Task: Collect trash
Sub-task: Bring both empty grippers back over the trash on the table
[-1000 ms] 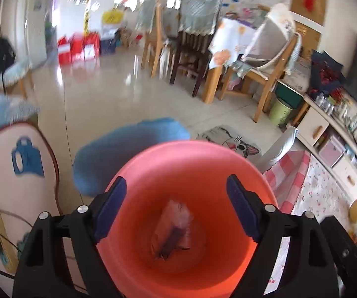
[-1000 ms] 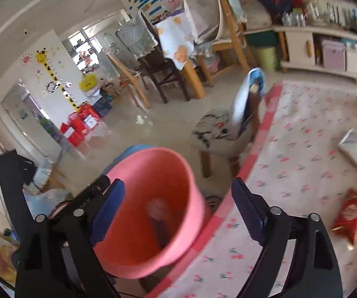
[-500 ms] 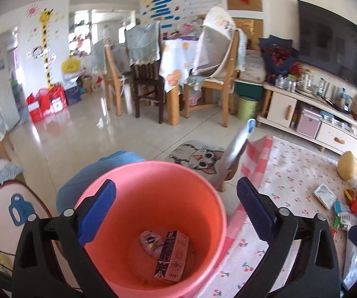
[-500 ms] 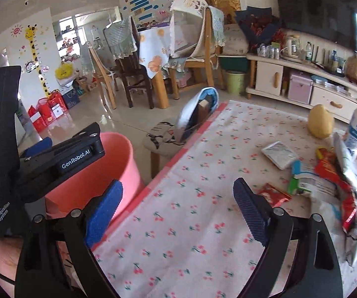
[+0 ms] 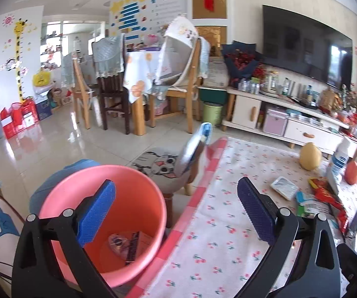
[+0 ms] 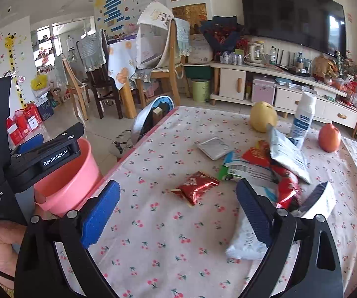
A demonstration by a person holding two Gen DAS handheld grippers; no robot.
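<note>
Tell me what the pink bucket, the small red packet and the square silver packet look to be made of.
Pink bucket: looks like moulded plastic; smooth, even colour, soft sheen on its wall.
Small red packet: probably foil or metallised film; shiny, with sharp creases and bright glints.
Square silver packet: seemingly foil-laminate; dull metallic grey, flat with sealed edges. It is too small to be sure.

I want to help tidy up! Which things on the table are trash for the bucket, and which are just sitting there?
Trash job:
pink bucket
red wrapper
silver packet
grey bag
white bag
red bag

Just lying about:
yellow fruit
orange fruit
white bottle
</note>
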